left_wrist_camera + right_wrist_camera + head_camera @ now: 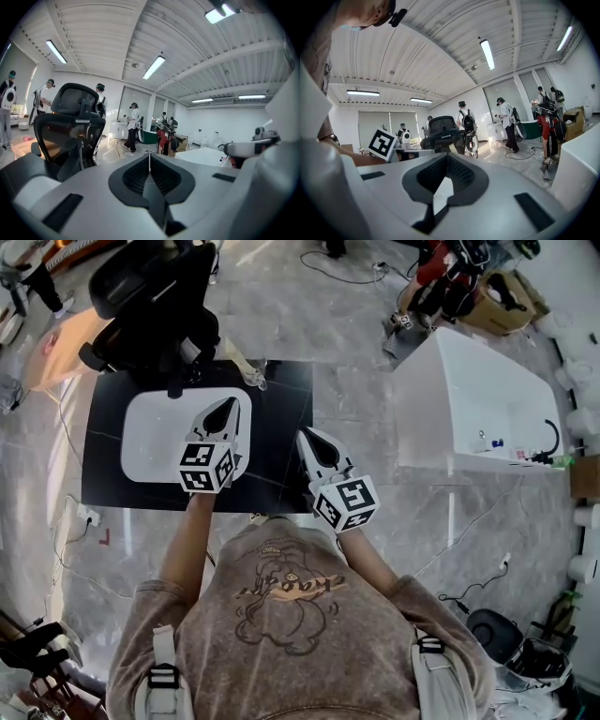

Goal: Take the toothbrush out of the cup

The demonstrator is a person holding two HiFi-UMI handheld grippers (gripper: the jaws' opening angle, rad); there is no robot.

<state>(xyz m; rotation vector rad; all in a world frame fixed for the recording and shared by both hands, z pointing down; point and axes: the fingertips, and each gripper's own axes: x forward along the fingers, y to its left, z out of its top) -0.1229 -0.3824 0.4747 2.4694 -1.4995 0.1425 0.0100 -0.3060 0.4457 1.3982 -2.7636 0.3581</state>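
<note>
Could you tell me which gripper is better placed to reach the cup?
Probably the left gripper: its tip lies over the white basin, nearest the cup beyond it; the right gripper sits farther off.

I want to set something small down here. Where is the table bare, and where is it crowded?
Bare: the black strip of table between the white basin and the right edge, and the narrow strip left of the basin. Crowded: the far edge, where the chair presses in, and the basin under the left gripper.
</note>
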